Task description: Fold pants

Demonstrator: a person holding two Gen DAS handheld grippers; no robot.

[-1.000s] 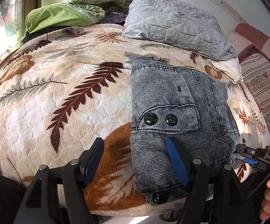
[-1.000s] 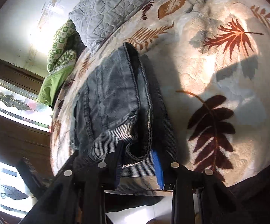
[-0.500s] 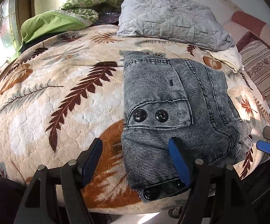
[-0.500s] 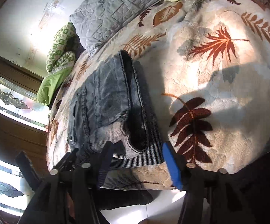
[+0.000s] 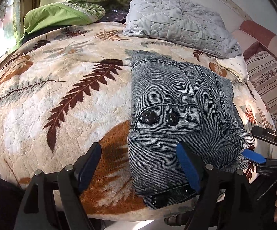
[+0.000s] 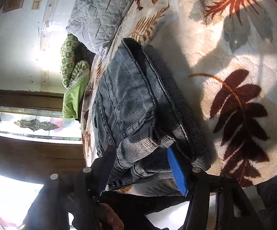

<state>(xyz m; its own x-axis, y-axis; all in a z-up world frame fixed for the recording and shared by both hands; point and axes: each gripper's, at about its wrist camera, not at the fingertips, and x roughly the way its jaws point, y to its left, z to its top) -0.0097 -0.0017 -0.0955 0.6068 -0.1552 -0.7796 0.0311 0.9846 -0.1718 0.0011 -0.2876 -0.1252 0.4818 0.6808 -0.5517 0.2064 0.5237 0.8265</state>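
The grey-blue denim pants (image 5: 176, 103) lie folded into a thick stack near the front edge of the bed, pocket flap with two black buttons on top. They also show in the right wrist view (image 6: 138, 111). My left gripper (image 5: 138, 164) is open, its jaws spread over the stack's near left corner, holding nothing. My right gripper (image 6: 142, 164) is open with its jaws either side of the stack's right end; its blue finger (image 5: 253, 156) shows in the left wrist view, touching the fabric edge.
The bed has a cream fleece blanket (image 5: 61, 99) with brown leaf prints. A grey quilted pillow (image 5: 176, 23) and green bedding (image 5: 61, 15) lie at the head. A striped cushion (image 5: 268, 88) is at the right. A window (image 6: 33, 124) is beyond the bed.
The right gripper first backed away from the pants, then came in again around the stack's right end. The left gripper stayed open over the near corner with little movement.
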